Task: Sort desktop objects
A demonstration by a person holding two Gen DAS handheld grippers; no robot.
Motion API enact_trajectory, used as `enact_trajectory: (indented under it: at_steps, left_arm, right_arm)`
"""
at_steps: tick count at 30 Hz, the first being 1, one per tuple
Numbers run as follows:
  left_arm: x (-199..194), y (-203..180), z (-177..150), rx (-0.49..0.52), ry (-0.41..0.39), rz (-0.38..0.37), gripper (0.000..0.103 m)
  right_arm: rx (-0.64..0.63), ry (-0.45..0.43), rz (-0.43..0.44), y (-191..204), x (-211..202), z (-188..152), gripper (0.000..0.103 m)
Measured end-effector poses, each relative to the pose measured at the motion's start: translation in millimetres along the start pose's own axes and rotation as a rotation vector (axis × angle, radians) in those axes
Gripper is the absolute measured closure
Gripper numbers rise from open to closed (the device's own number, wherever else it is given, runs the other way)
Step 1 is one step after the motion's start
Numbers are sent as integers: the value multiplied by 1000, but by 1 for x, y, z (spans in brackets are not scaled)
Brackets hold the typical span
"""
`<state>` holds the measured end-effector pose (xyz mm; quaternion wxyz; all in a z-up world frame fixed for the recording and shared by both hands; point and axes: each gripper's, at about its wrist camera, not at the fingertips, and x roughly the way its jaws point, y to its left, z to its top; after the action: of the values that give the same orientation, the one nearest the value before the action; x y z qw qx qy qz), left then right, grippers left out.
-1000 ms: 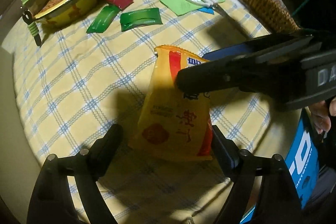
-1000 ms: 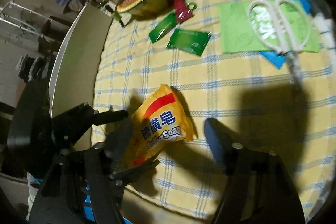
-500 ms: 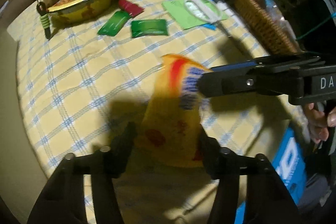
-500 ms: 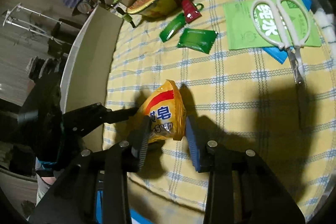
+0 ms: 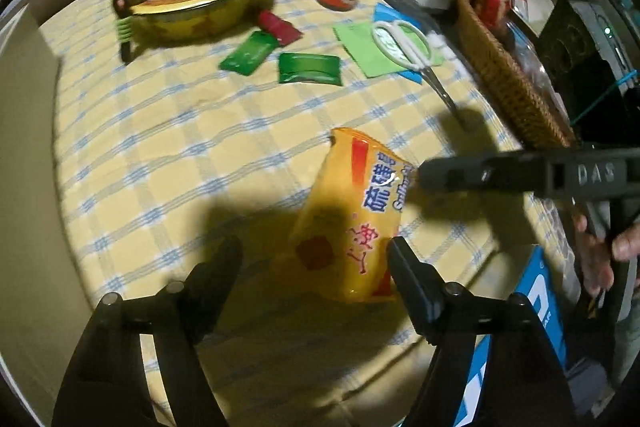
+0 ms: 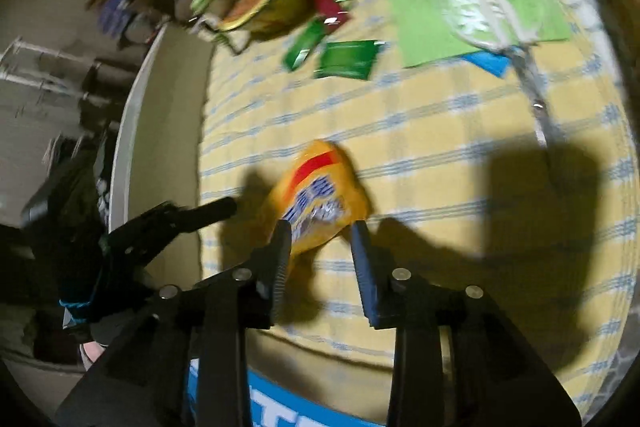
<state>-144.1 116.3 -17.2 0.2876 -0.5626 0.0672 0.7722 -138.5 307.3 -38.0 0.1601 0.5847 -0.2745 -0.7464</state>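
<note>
Standing tilted off the checked cloth [image 5: 160, 147], the yellow soap packet [image 5: 352, 223] runs lengthwise away from the left gripper [image 5: 314, 259], whose fingers gape, released. The right gripper [image 6: 320, 247] pinches its upper end from the side.

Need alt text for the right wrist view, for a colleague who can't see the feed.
The right tool grips the near end of a yellow soap packet above a yellow checked tablecloth. The left tool reaches in from the left, beside the packet. Farther back lie white scissors on green paper and two green sachets.
</note>
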Motion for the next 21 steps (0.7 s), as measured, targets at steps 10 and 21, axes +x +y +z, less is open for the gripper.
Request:
enact_trajectory:
  at_steps: [10,21]
  left_arm:
    - [-17,15,24,-97,-114,-56,24]
    - [-15,-7,33,-76,-124,-103,22]
  right_arm:
    - [-145,-212,-245,4,-72,34,57]
    - [-257,-216,-558,2,-11,81,57]
